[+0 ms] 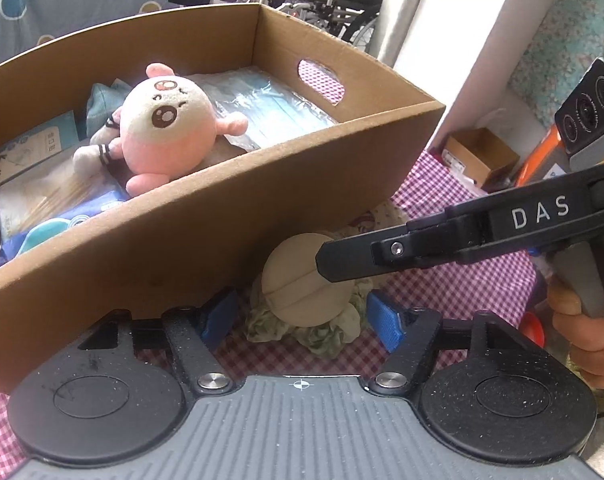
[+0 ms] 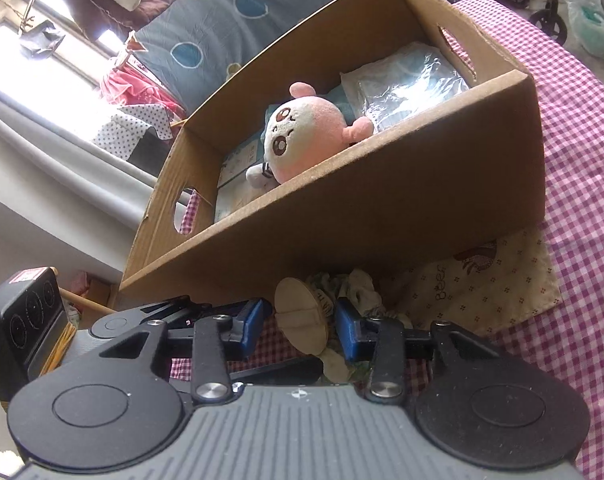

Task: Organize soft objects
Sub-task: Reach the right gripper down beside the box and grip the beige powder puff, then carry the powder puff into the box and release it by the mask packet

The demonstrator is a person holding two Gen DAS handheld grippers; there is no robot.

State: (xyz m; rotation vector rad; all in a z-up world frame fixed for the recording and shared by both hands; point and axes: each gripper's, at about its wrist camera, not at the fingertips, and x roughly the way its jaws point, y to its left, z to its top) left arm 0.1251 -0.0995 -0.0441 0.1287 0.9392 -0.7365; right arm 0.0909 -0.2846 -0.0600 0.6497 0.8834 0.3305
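Left wrist view: the cardboard box [image 1: 230,216] is filling the left and middle, its near wall hiding the tablecloth behind it and cutting off the lower part of the pink plush toy [image 1: 164,128], which is lying inside among flat packets and a plastic-wrapped blue pack [image 1: 270,104]. Just in front of that wall, a beige round soft toy [image 1: 298,284] is sitting on a crumpled greenish cloth [image 1: 321,336] on the checked tablecloth [image 1: 441,292]. The left gripper [image 1: 302,320] is standing wide open, its blue pads on either side of the toy and touching nothing; the left pad is close to the box wall. The right gripper [image 1: 341,260] is reaching in from the right, its black tip overlapping the toy's upper edge; whether it is touching is hard to tell from here. A hand [image 1: 585,340] is gripping its handle at the frame's edge.

Right wrist view: the box [image 2: 381,208] is rising ahead, the plush [image 2: 302,140] peeking over its rim. The beige toy [image 2: 302,316] is lying between the right gripper's [image 2: 300,328] blue pads, which are parted and flanking it closely; contact is unclear. A patterned cloth bag [image 2: 481,292] is lying to the right, partly tucked under the box. Open tablecloth [image 2: 581,160] is stretching away on the right.
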